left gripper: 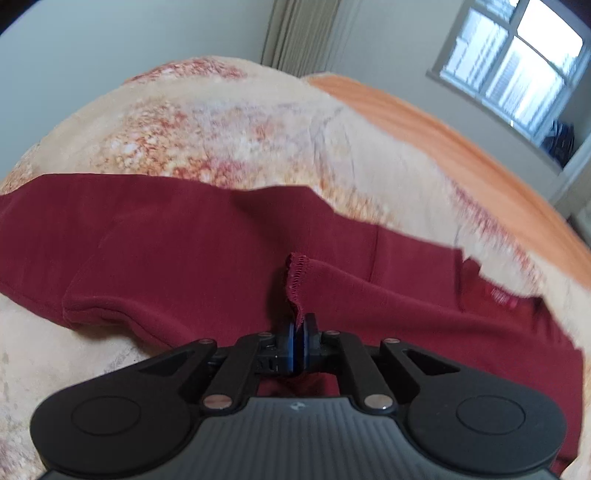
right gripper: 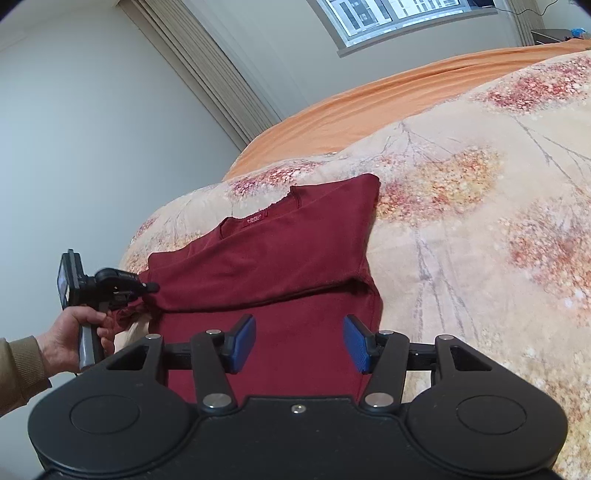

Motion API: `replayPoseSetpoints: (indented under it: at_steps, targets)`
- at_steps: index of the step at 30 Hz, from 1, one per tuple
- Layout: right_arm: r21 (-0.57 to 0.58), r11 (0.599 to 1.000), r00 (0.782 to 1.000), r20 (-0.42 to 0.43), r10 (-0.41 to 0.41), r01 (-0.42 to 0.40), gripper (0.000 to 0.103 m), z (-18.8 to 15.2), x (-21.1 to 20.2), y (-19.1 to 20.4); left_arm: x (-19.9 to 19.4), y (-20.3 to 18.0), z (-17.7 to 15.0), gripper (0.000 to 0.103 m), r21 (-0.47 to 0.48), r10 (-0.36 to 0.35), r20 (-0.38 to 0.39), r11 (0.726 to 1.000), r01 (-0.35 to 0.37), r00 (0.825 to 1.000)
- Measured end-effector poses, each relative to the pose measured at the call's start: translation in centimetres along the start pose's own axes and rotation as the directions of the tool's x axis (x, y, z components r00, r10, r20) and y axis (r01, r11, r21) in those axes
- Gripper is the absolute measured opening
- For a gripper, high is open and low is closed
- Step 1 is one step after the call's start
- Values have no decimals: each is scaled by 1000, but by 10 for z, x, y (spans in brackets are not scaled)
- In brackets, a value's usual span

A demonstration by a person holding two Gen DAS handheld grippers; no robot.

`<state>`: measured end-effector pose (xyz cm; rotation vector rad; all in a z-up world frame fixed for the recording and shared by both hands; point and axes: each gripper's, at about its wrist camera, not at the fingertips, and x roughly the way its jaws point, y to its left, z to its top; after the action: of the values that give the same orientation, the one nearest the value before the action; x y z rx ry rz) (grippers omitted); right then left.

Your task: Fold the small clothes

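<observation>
A dark red T-shirt [right gripper: 280, 258] lies on a floral bedspread [right gripper: 461, 221], partly folded, with its neck label facing the far side. My left gripper [left gripper: 300, 332] is shut on a stitched hem edge of the shirt [left gripper: 295, 280] and lifts it slightly. It also shows in the right wrist view [right gripper: 149, 287] at the shirt's left edge, held by a hand. My right gripper [right gripper: 299, 343] is open and empty, hovering over the near part of the shirt, its blue pads [right gripper: 242, 343] apart.
An orange sheet [right gripper: 351, 110] covers the far part of the bed. A wall, a curtain [right gripper: 207, 70] and a window [right gripper: 388, 18] stand behind the bed. The bedspread extends to the right of the shirt.
</observation>
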<state>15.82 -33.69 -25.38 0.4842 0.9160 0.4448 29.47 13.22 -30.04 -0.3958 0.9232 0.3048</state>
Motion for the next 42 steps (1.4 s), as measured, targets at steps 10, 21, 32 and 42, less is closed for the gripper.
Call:
replayPoseSetpoints:
  at_steps: [10, 21, 32, 42]
  targets:
    - [115, 993, 997, 77, 7, -16, 60, 47, 27, -26, -41, 8, 4, 40, 37, -2, 120, 999, -2, 993]
    - [385, 912, 990, 60, 129, -143, 44, 130, 167, -130, -37, -52, -25, 48, 237, -216, 13, 949, 207, 976]
    - [396, 895, 978, 47, 202, -204, 6, 126, 189, -143, 6, -94, -34, 53, 251, -256, -75, 930, 267, 964]
    - [366, 929, 998, 22, 54, -58, 24, 133, 175, -143, 25, -113, -35, 62, 297, -211, -87, 927, 227, 974]
